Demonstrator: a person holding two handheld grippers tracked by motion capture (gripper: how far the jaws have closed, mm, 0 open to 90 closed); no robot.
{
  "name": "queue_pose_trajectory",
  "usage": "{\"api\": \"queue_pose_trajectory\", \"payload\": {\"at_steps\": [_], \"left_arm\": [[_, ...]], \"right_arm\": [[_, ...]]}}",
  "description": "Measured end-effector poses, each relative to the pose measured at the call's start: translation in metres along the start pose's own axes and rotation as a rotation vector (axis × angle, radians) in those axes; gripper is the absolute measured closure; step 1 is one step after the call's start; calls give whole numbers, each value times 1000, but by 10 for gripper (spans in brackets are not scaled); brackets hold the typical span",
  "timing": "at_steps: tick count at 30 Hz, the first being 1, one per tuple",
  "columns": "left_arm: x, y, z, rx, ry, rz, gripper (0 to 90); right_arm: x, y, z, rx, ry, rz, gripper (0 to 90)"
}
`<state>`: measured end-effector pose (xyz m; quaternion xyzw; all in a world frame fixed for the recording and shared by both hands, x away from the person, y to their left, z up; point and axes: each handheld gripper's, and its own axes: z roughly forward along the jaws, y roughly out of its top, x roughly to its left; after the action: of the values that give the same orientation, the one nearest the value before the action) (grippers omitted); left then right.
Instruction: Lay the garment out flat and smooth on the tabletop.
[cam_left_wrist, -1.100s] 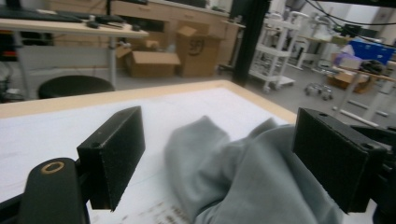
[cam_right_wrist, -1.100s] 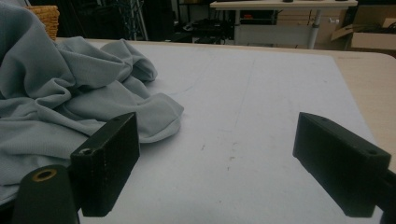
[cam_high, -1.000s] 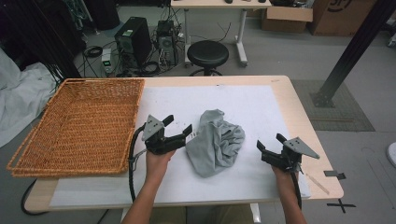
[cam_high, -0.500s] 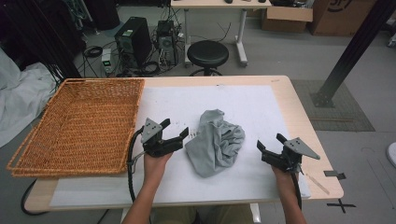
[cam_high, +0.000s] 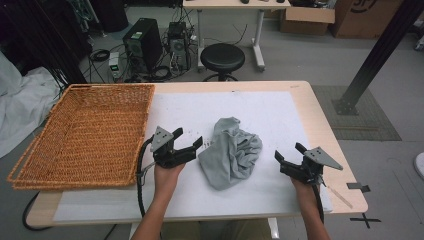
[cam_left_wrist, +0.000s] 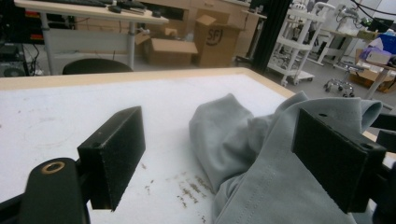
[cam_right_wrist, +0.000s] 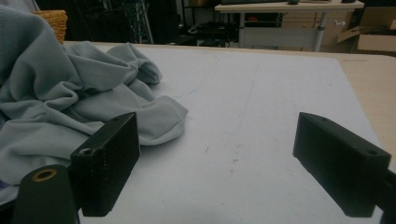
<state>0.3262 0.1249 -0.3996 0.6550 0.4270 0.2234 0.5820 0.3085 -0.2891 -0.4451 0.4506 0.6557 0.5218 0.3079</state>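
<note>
The crumpled light-grey fabric garment (cam_high: 231, 152) lies in a loose heap near the middle of the white mat (cam_high: 260, 112) that covers the light wooden desk (cam_high: 320, 125). It rests flat on the mat and neither gripper holds it.

The left gripper (cam_high: 190, 145), seen in the high view, sits just beside the garment's left edge, held from below by the person's left hand (cam_high: 166, 175). Its jaws stand wide apart and grip nothing. In the left gripper view (cam_left_wrist: 219, 168) the garment (cam_left_wrist: 261, 154) reaches in between the two black jaws from the right; the right-hand jaw pad stands over the fabric, while the left-hand pad stands over bare mat (cam_left_wrist: 93, 102). Contact between pad and fabric cannot be confirmed.

The right gripper (cam_high: 289, 154) sits to the right of the garment, apart from it, near the right edge of the mat. Its jaws are also spread wide and empty. In the right gripper view (cam_right_wrist: 217, 163) bare mat (cam_right_wrist: 261, 93) lies between the jaws, and the garment (cam_right_wrist: 70, 102) lies to the left, behind the left-hand pad.

A rectangular woven wicker basket (cam_high: 45, 160) occupies the left part of the desk, well apart from the garment, with the left gripper between them.
</note>
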Motion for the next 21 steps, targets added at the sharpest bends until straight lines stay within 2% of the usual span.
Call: {"api": "queue_pose_trajectory", "payload": {"at_steps": [2,4,5,8,10,11,13,15,16,17,18,19,20,21], "left_arm": [[0,0,0,-2,-1,-8,157],[1,0,1,-7,-2,-17,157],[1,0,1,-7,-1,-18,157],[0,-1,2,4,-7,-6,158],[0,-2,4,14,-17,-3,159],[-1,-3,4,19,-17,-1,160],[-2,-3,5,24,-28,-2,160],[-3,-3,6,26,-38,-1,161],[-4,-3,6,27,-43,1,163],[-4,-3,6,26,-47,0,163],[-4,-3,7,27,-49,-1,164],[-3,-4,7,30,-52,0,163],[-3,-4,7,33,-52,-2,164],[-3,-4,8,35,-55,-4,164]], "right_arm": [[2,7,0,7,47,6,175],[6,17,2,20,159,19,253],[10,22,5,34,204,12,258],[30,36,19,79,339,-22,334],[48,43,29,92,368,-80,387],[55,43,36,112,355,-109,436],[66,39,53,211,288,-174,571],[66,32,62,288,313,-157,759],[63,31,60,298,319,-167,857],[59,31,55,283,300,-188,860],[53,32,49,266,272,-187,861],[44,34,42,239,224,-175,861],[33,35,35,210,156,-149,859],[21,37,28,180,54,-109,859]]}}
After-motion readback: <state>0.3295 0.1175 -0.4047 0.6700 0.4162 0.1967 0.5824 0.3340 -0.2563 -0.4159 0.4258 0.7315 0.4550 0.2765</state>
